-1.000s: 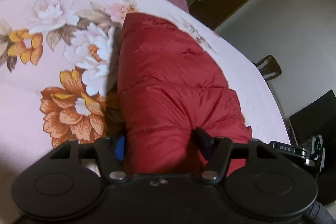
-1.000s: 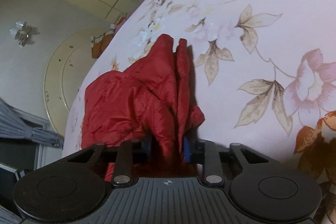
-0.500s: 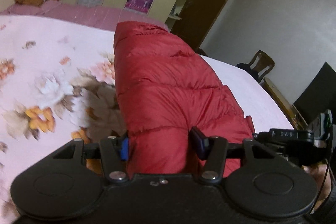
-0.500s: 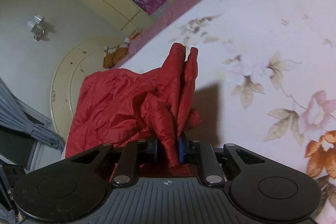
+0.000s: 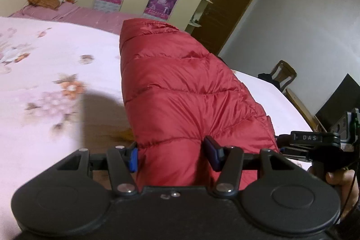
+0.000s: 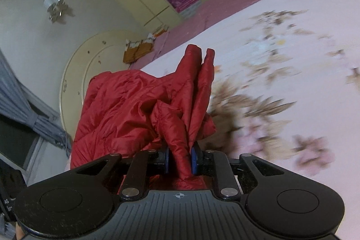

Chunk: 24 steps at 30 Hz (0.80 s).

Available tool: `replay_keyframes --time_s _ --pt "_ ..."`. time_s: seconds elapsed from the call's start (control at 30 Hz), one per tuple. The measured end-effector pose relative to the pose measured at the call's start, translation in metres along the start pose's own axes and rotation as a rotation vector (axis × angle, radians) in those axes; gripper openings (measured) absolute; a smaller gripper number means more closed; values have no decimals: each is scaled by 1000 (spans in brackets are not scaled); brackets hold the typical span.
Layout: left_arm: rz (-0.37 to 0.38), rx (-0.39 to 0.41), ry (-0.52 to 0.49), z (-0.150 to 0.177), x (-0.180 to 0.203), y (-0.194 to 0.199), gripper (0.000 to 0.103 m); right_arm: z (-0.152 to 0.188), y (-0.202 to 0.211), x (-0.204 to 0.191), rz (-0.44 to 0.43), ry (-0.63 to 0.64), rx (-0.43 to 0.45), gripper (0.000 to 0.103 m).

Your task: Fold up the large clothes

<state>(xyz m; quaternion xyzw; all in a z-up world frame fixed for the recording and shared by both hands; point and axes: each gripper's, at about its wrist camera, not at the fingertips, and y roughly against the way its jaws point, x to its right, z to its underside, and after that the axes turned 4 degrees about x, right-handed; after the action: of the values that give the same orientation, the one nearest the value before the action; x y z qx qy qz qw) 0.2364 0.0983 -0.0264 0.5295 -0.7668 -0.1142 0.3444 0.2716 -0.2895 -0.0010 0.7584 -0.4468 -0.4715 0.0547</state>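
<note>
**A:** How are the jaws sitting right now?

**B:** The left gripper (image 5: 171,155) is standing fairly wide, but a thick puffy roll of the red jacket (image 5: 180,91) is filling the gap, both pads pressing into it. The right gripper (image 6: 180,160) is pinched narrow on a thin bunched fold of the jacket (image 6: 144,105).

**A:** And where is the jacket lying?

**B:** It is hanging up off the flowered bedsheet (image 5: 45,64), stretching forward from both pairs of jaws, with its shadow falling on the sheet beneath. In the right view two edges are poking up just past the pads.

**A:** How is it going to handle?

**B:** I am judging it light and soft, quilted with air inside, so it is likely springing back after each fold. The shell is looking shiny, so probably slippery; thin pinches may be creeping out.

**A:** Where would you be taking hold?

**B:** On seams or hems, where the layers are bunching firm, rather than mid-panel.
</note>
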Motion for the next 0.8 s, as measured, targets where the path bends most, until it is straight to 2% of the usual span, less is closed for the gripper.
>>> replay_keyframes --time_s 0.3,0.37,0.43,0.47,0.5,0.6,0.63,0.7,0.77,0.8 --pt "8 -36 158 -14 -124 -6 54 24 -99 -59 24 17 -69 18" --pt "-4 -54 165 -10 -142 -16 55 31 -122 -59 48 20 -98 18" --pt "-13 -68 225 -2 -161 -27 59 39 -141 -49 100 9 -121 18" --pt "-4 -63 249 2 -166 -29 66 43 -149 -40 106 -18 -131 18" --pt "0 -60 253 5 -169 -29 69 45 -154 -32 102 -46 -134 18" --pt "6 -67 239 4 -168 -25 70 45 -149 -25 92 -49 -136 19" --pt "1 -66 230 2 -168 -20 70 42 -144 -25 104 -29 -134 27" --pt "-22 -34 205 -5 -180 -9 70 34 -124 -34 145 22 -62 36" --pt "-39 15 163 -16 -178 1 67 23 -105 -40 139 54 12 36" --pt "-28 32 141 -22 -174 1 61 18 -103 -44 131 64 27 35"
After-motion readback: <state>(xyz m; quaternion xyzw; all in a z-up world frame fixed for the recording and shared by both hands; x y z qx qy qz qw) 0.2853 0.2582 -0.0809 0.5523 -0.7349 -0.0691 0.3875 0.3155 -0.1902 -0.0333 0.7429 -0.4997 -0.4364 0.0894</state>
